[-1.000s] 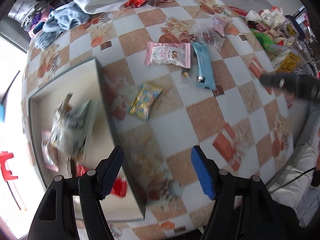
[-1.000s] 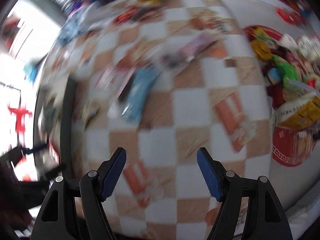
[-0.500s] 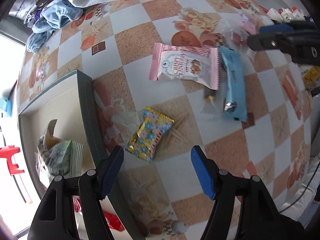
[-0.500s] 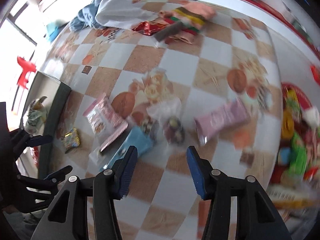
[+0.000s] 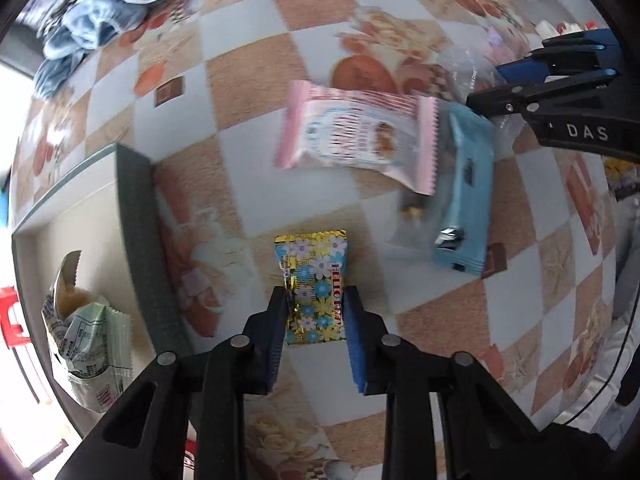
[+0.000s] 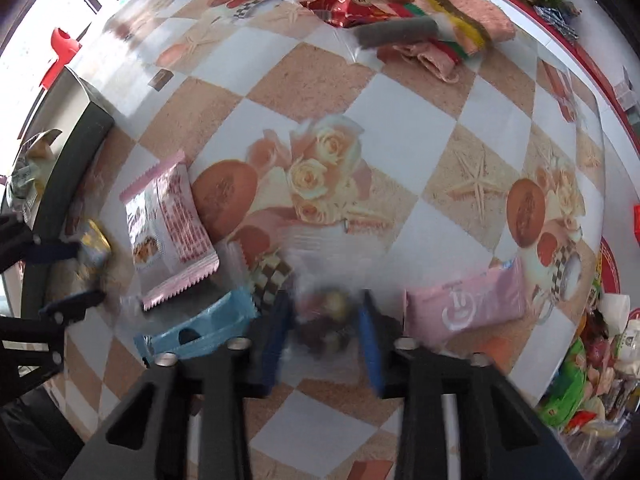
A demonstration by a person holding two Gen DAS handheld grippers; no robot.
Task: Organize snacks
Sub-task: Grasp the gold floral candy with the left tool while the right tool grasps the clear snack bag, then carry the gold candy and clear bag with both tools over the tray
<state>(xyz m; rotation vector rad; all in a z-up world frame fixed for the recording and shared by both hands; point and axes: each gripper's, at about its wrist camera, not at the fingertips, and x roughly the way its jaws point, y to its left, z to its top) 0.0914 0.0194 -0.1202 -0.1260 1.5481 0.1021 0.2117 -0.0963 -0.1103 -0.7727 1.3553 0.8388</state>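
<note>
The left gripper (image 5: pixel 316 312) has dropped from hovering wide open and now pinches the gold floral candy packet (image 5: pixel 314 280) on the desk (image 5: pixel 248 68) beside the tray (image 5: pixel 138 216). The right gripper (image 6: pixel 324 320), narrowed, straddles a clear-wrapped snack (image 6: pixel 326 312); contact is too blurred to tell.

Checkered floral tablecloth (image 6: pixel 400 128), red plastic chair (image 6: pixel 60 56) beside bright window daylight, folded cloths (image 5: pixel 92 28)

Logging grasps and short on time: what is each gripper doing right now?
Left gripper: shut on the gold flowered candy packet.
Right gripper: around a clear candy bag; too blurred to tell whether it grips.
</note>
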